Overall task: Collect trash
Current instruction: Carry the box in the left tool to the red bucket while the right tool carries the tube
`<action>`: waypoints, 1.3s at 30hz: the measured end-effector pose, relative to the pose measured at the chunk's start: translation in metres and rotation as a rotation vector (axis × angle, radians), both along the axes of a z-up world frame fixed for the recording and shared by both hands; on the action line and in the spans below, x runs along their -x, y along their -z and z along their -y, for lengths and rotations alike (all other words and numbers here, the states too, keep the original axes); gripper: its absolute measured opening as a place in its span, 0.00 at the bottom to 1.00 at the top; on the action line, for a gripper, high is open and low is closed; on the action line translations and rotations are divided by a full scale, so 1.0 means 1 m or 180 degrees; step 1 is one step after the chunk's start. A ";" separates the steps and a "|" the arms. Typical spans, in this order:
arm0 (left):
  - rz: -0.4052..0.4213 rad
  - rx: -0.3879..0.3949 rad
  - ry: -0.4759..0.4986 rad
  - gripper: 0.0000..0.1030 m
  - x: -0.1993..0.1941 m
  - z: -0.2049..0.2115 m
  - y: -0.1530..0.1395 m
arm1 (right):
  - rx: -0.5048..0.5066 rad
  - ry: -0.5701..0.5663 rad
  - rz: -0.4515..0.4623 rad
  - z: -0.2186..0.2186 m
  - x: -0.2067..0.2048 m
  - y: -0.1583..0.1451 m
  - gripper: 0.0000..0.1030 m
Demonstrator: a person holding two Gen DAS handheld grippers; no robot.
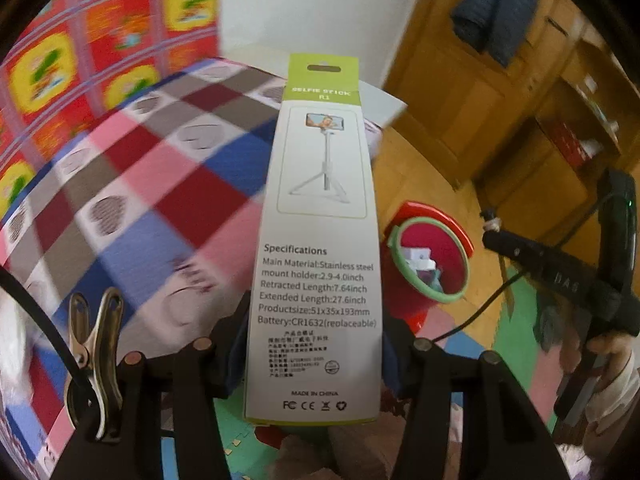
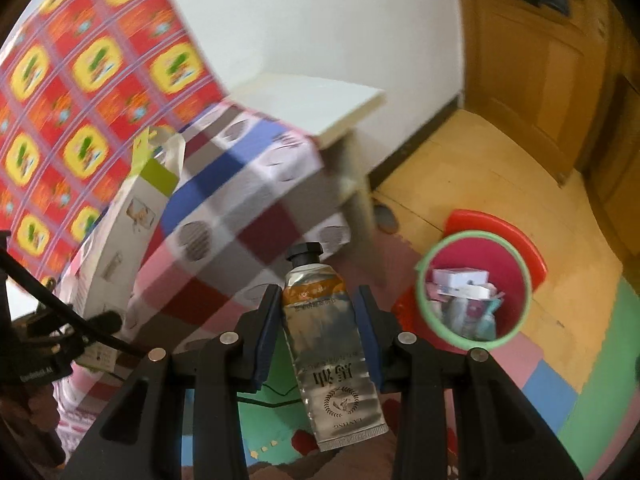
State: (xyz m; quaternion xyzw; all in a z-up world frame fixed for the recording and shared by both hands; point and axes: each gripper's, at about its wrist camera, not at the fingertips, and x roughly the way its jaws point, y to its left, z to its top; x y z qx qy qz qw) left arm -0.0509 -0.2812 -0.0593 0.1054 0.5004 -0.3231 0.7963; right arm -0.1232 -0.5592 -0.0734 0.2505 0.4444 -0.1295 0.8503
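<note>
Left gripper (image 1: 314, 354) clamps the selfie stick box (image 1: 320, 240), light, stiff cardboard held low; right gripper (image 2: 318, 332) pinches a soft, slick silver tube (image 2: 330, 344) mid-body, above the bin (image 2: 476, 236).

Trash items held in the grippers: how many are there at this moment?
2. The selfie stick box is in the left gripper; the silver tube is in the right gripper.
</note>
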 end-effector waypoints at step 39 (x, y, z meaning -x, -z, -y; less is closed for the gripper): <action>-0.0638 -0.0621 0.1466 0.55 0.037 0.389 0.238 | -0.0443 0.0990 -0.0367 0.208 0.082 0.183 0.37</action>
